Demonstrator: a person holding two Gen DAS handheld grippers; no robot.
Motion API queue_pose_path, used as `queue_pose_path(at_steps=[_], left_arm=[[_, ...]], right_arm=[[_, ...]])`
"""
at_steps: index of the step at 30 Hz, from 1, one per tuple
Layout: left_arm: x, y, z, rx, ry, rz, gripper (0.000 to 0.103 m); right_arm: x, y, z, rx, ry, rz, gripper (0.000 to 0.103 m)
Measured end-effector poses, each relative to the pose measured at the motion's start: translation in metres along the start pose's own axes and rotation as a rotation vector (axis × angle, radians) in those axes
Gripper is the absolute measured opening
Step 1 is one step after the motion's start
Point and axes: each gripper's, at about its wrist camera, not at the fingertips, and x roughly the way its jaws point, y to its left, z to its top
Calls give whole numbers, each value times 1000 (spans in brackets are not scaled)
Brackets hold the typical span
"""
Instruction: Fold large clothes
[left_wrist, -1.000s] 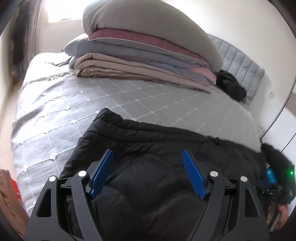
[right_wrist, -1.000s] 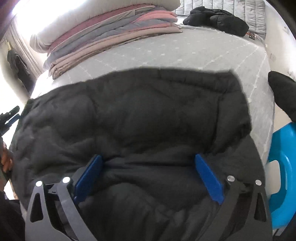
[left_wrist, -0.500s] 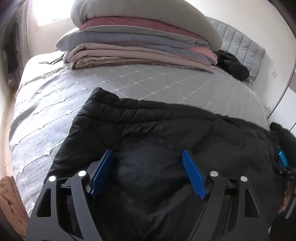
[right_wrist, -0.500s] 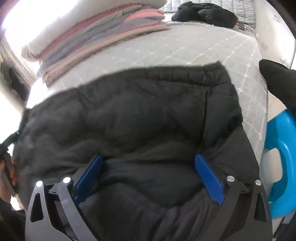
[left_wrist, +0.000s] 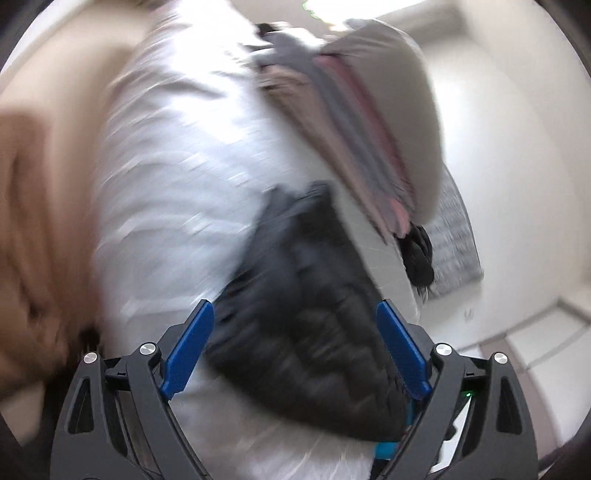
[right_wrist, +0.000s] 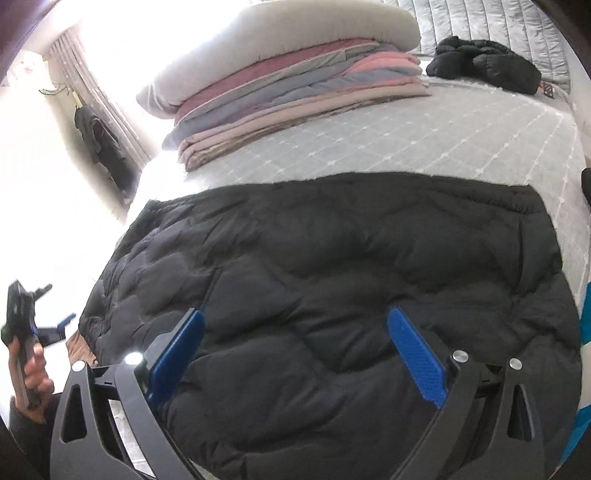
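Left claw (left_wrist: 295, 347) swung aside, rolled, jaws opening, empty | right claw (right_wrist: 295, 347) lifted, wide | jacket (right_wrist: 332, 266) flat

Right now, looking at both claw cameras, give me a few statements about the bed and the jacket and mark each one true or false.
1. The black puffer jacket lies spread on the grey quilted bedspread. True.
2. The stack of folded blankets sits on top of that jacket. False: it sits farther back on the bedspread, apart from the jacket.
3. The right claw is clamped on a blanket. False: its jaws stand wide over the jacket, pressing nothing.
4. A second dark garment lies bunched near the headboard. True.
5. The left claw holds a fold of jacket. False: its jaws are opening, and the jacket only shows beyond them in a blurred view.
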Motion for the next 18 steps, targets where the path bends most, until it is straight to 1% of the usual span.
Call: queue_pose_path(at_steps=[2, 4, 6, 10, 12, 17, 18], left_arm=[[-2, 22, -11, -94, 17, -31, 85], [5, 34, -20, -159, 38, -55, 85], [15, 39, -28, -194, 56, -63, 85], [41, 39, -33, -224, 86, -79, 85], [50, 37, -33, -230, 83, -72, 85], [61, 24, -33, -180, 44, -59, 85], [63, 21, -34, -166, 43, -55, 84]], right_arm=[[1, -2, 1, 2, 6, 6, 96], [3, 3, -2, -3, 7, 2, 96], [5, 3, -3, -18, 11, -20, 96], [4, 1, -4, -19, 15, -23, 96], [4, -2, -4, -10, 19, -24, 96], [4, -9, -3, 14, 16, -26, 96], [4, -10, -3, 14, 16, -28, 96]])
